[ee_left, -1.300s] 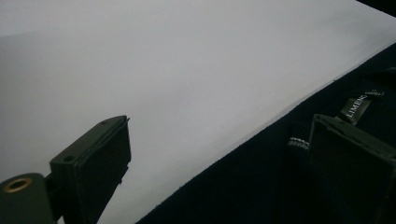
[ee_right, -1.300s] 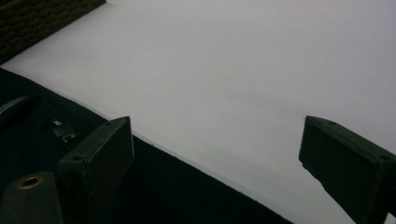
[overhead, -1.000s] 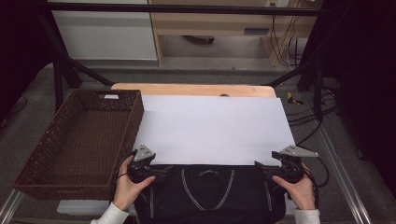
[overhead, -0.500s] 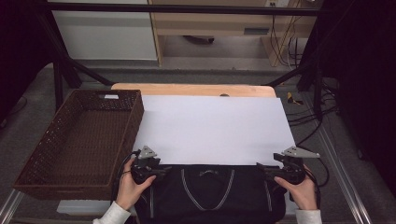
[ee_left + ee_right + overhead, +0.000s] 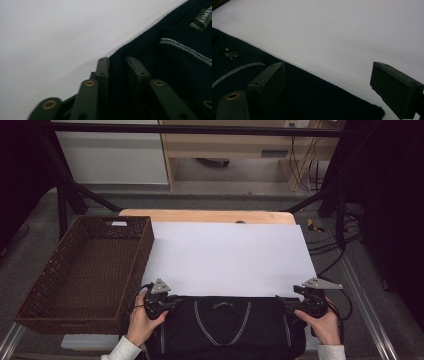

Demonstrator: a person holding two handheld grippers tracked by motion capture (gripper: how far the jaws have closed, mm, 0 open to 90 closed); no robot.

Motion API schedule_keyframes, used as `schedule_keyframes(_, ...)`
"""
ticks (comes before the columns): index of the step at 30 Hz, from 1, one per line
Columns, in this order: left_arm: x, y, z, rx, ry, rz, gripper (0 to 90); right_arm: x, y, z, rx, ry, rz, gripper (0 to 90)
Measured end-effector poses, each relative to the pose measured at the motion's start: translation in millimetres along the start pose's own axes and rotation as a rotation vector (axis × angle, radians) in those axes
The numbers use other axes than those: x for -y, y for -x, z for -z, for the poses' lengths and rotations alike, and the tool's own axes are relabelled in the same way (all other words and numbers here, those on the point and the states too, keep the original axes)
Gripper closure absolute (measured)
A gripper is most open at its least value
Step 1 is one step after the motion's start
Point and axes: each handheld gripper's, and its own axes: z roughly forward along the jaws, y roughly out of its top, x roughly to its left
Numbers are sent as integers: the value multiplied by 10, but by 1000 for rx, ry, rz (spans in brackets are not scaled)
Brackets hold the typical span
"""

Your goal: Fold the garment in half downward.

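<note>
The dark sweater point(image 5: 225, 325) lies flat at the near edge of the surface point(image 5: 210, 216), its neckline with pale piping facing the person and its far hem running along the near border of the white sheet point(image 5: 230, 257) that covers most of the wooden top. The left tongs point(image 5: 172, 301) sit at the sweater's upper left corner, gripped by the left hand point(image 5: 142, 322); in the left gripper view their two black jaws have just been closing and now stand close together with a fold of the navy knit point(image 5: 140, 50) pinched between them, so they are clenched on the cloth at its edge where it meets the white sheet point(image 5: 50, 37). The right tongs point(image 5: 292, 304) rest at the sweater's upper right corner in the right hand point(image 5: 325, 325); in the right gripper view their jaws stand wide apart, one over the dark knit point(image 5: 312, 95) and the other over the white sheet point(image 5: 337, 30), with the sweater's hem passing between them and nothing pressed, so they are released. A brown woven basket point(image 5: 45, 285) stands to the left of the sheet, just beside the left tongs and apart from the sweater. Cables point(image 5: 325, 255) trail over the floor to the right of the surface.
</note>
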Motion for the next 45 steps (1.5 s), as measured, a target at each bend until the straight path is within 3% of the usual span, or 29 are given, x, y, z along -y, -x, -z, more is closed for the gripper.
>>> schedule_keyframes(10, 18, -1, -4, 3, 14, 33, 769, 16, 16, -18, -1, -6, -1, 147)
schedule_keyframes(15, 23, 3, -1, 3, 14, 11, 769, 39, 48, -30, 9, -20, 2, 166)
schedule_keyframes(25, 46, 8, -1, 8, 31, 15, 794, 173, 215, -96, 56, -102, -19, 172)
schedule_keyframes(29, 58, -16, -3, 25, 40, 40, 795, 196, 218, -124, 78, -143, 20, 175)
schedule_keyframes(31, 67, -25, -4, 30, 48, 47, 794, 196, 198, -128, 80, -144, 31, 217)
schedule_keyframes(34, 81, -24, -4, 31, 56, 47, 791, 200, 158, -109, 89, -151, 51, 349)
schedule_keyframes(37, 96, -13, -6, 25, 69, 38, 790, 188, 138, -88, 89, -162, 34, 499)
schedule_keyframes(41, 102, 12, -5, 7, 72, 20, 789, 171, 117, -71, 38, -191, 17, 693)
schedule_keyframes(45, 105, 29, -7, -4, 75, 16, 789, 154, 100, -74, 7, -216, -12, 765)
